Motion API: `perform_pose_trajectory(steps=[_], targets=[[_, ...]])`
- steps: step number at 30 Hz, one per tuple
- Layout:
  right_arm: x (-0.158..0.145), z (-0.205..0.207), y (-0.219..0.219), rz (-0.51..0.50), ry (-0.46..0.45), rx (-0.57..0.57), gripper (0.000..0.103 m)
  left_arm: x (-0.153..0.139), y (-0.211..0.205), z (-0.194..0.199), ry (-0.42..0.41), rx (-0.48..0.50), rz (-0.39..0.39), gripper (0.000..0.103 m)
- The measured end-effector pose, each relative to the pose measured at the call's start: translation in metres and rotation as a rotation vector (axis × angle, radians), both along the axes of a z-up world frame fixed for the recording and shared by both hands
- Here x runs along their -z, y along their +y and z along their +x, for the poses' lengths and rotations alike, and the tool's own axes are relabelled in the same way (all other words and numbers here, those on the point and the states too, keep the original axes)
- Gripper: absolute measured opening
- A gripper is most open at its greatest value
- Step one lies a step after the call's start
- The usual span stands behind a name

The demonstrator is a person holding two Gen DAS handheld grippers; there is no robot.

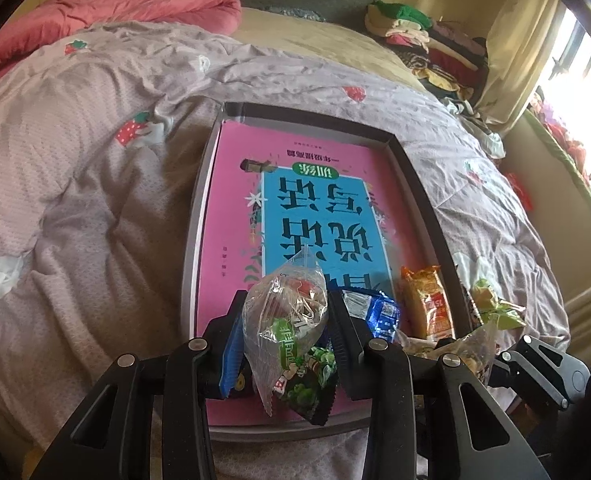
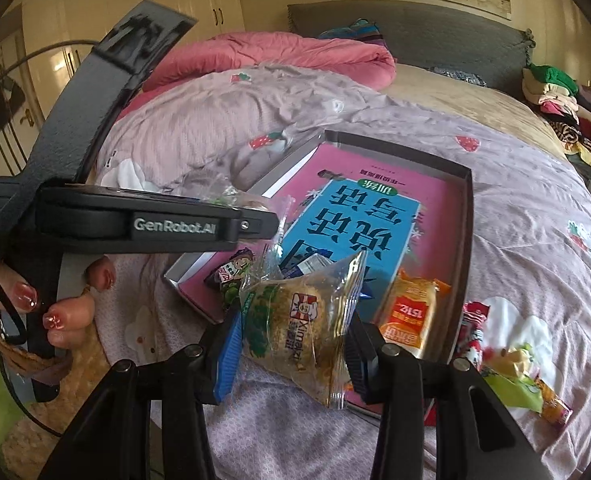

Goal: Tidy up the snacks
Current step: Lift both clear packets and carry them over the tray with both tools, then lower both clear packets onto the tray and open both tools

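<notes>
A shallow grey tray is laid on the strawberry-print quilt, and its floor is covered by a pink and blue book. Inside the tray, at the near end, an orange snack packet, a blue packet and a dark green packet are seen. A clear snack bag is clamped between the closed fingers of the left gripper above the tray's near end. A Ximaizi snack bag is pinched by the right gripper over the tray's near edge. More packets are left on the quilt beside the tray.
</notes>
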State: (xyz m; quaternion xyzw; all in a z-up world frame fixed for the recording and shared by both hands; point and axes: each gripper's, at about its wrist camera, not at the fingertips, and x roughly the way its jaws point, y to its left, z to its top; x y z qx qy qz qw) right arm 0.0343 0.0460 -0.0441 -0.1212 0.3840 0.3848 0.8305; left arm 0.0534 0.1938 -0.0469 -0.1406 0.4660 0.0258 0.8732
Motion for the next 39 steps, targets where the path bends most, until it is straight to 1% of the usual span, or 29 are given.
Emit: perform_pose_trajectory(steps=[5,13,16,20,26,31,35,37,39], targets=[[0.009,0.002,0.007,-0.026,0.0,0.0,0.045,0.006,-0.001,0.003,0.01,0.004,0.002,0.04],[0.012,0.005,0.012,-0.055,-0.048,0.006,0.045,0.011,0.0,0.007,0.016,0.006,0.0,0.04],[0.013,0.008,0.013,-0.053,-0.047,0.005,0.045,0.013,0.001,0.008,0.017,0.002,-0.002,0.04],[0.013,0.006,0.016,-0.037,-0.047,-0.029,0.045,0.017,0.002,0.01,0.024,-0.003,-0.006,0.04],[0.017,0.009,0.019,-0.023,-0.024,-0.044,0.046,0.02,0.005,0.011,0.025,-0.013,-0.01,0.04],[0.02,0.006,0.021,-0.028,-0.015,-0.083,0.046,0.021,0.005,0.012,0.02,-0.012,-0.026,0.04],[0.023,-0.001,0.027,-0.048,-0.033,-0.095,0.046,0.022,0.003,0.013,0.019,-0.003,-0.023,0.041],[0.023,-0.002,0.026,-0.044,-0.027,-0.092,0.047,0.022,0.003,0.013,0.019,-0.004,-0.023,0.041],[0.023,-0.003,0.023,-0.042,-0.027,-0.081,0.051,0.022,0.003,0.013,0.019,-0.004,-0.024,0.041]])
